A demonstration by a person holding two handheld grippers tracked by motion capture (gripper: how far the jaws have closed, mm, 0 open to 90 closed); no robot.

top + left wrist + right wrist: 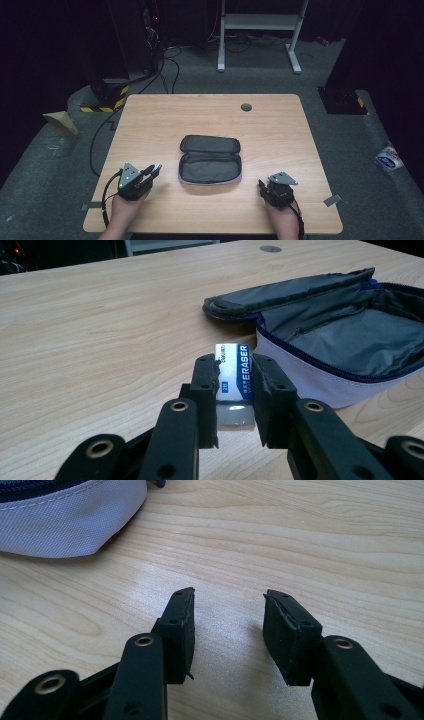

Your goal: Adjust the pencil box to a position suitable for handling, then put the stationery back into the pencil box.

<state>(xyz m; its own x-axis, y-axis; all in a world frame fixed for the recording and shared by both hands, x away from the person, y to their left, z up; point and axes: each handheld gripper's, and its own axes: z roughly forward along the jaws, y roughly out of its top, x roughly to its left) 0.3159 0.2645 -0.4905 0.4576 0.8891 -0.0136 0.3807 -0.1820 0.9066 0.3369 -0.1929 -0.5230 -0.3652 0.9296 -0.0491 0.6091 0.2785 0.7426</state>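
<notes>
Eraser (233,385): small rectangular block, pale translucent body in a white and blue paper sleeve printed ERASER; smooth faces, square edges.
Eraser axis: long axis runs along the jaws, sleeved end pointing away from the hand toward the pencil case; lettering reads along that axis.
Eraser position: between the two black pads of the left gripper (234,371), pads pressed on both long sides, bare end nearest the hand.
Left gripper: closed on the eraser, near the table's front left, tips aimed at the case.
Pencil case (210,160): soft oblong pouch, unzipped, grey fabric lining, pale woven outer wall, blue zip; mid-table.
Right gripper (228,605): jaws parted, nothing between them, above bare wood just beside the case.
Table (150,125): light wood grain, rounded corners.
</notes>
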